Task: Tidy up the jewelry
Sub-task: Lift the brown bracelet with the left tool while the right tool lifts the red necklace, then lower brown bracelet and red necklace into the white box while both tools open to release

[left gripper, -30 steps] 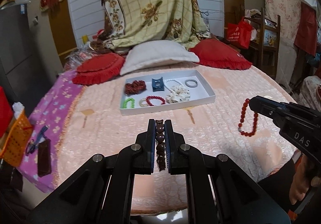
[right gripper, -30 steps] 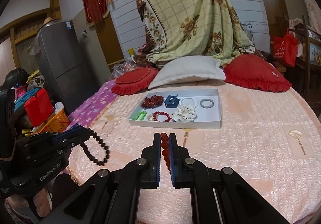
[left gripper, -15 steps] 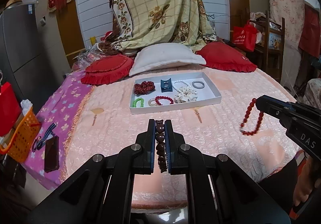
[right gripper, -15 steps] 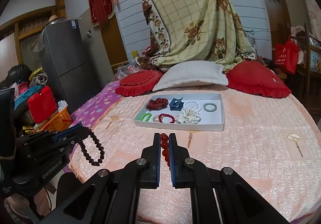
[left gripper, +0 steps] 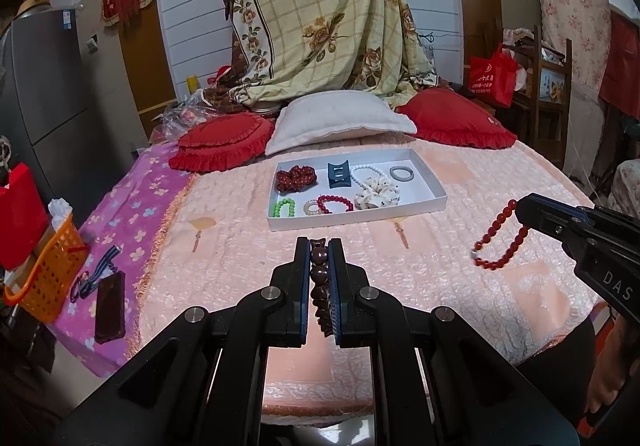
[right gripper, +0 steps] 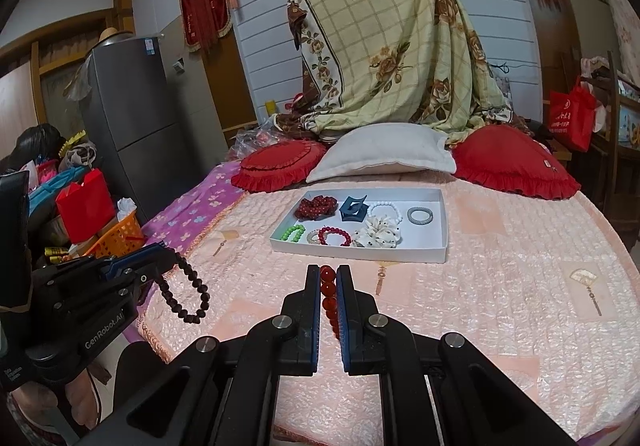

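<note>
While I hold both tools above the bed's near edge, here is what I see:

Left gripper (left gripper: pixel 319 246): jaws narrow, clamped on the dark brown bead bracelet (left gripper: pixel 320 274); from the right wrist view its loop (right gripper: pixel 184 292) hangs free below the tips, over the bed's near left corner.

Right gripper (right gripper: pixel 328 272): jaws narrow, pinching the red bead bracelet (right gripper: pixel 329 292); from the left wrist view its loop (left gripper: pixel 498 242) dangles above the quilt, toward the bed's right edge.

White tray (left gripper: pixel 352 220): sits mid-bed, nearer the pillow end, well apart from both bracelets I hold.

Tray contents: dark red scrunchie (left gripper: pixel 296 179) at far left, blue claw clip (left gripper: pixel 339 175) beside it, white bead bracelet (left gripper: pixel 366 172), grey ring bracelet (left gripper: pixel 401 173) at far right, spotted cream scrunchie (left gripper: pixel 378 195), green bead bracelet (left gripper: pixel 284 208) at near left, small red bead bracelet (left gripper: pixel 334 203) touching a pale one, which I can't make out well.

Bed's far end: white pillow (left gripper: pixel 336 122) between two red cushions.

Bed's left edge: dark phone (left gripper: pixel 110 306) on the purple blanket.
</note>
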A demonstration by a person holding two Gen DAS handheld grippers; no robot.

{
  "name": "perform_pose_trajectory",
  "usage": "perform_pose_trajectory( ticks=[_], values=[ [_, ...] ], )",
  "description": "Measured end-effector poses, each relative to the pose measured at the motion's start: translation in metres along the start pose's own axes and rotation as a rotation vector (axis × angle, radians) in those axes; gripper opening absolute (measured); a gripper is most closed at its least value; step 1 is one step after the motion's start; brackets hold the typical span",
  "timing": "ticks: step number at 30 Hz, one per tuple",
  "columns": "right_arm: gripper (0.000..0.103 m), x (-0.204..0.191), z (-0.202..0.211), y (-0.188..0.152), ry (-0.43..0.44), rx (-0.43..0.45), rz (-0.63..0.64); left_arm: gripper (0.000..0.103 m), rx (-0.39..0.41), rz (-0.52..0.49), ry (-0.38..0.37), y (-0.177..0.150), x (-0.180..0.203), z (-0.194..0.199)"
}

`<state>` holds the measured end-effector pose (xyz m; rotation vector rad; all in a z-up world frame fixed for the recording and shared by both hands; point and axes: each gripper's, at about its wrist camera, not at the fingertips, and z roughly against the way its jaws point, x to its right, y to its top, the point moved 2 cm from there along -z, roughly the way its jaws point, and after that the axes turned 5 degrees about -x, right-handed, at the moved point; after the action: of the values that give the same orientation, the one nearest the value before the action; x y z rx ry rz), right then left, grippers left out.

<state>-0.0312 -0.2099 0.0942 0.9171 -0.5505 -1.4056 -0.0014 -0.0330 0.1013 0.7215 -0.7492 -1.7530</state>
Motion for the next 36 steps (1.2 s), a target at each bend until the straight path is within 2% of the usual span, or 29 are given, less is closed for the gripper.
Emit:
perform_pose_trajectory(
  ticks=[13, 28, 32, 36],
  values=[
    [0.007, 0.001, 0.0, 0.0, 0.01, -0.003, -0.005, 0.007, -0.015, -0.008, 0.015, -0.002, -0.001, -0.003],
    [0.007, 0.03, -0.045, -0.003, 0.005, -0.084, -0.061, 0.007, -0.168, 0.002, 0.006, -0.001, 0.002, -0.069],
    [0.007, 0.042, -0.058, 0.003, -0.008, -0.102, -0.073, 0.007, -0.202, 0.009, -0.025, 0.009, 0.002, -0.087],
    [0.007, 0.056, -0.073, 0.015, -0.024, -0.12, -0.081, 0.007, -0.238, 0.048, -0.118, 0.031, -0.007, -0.104]
  ],
)
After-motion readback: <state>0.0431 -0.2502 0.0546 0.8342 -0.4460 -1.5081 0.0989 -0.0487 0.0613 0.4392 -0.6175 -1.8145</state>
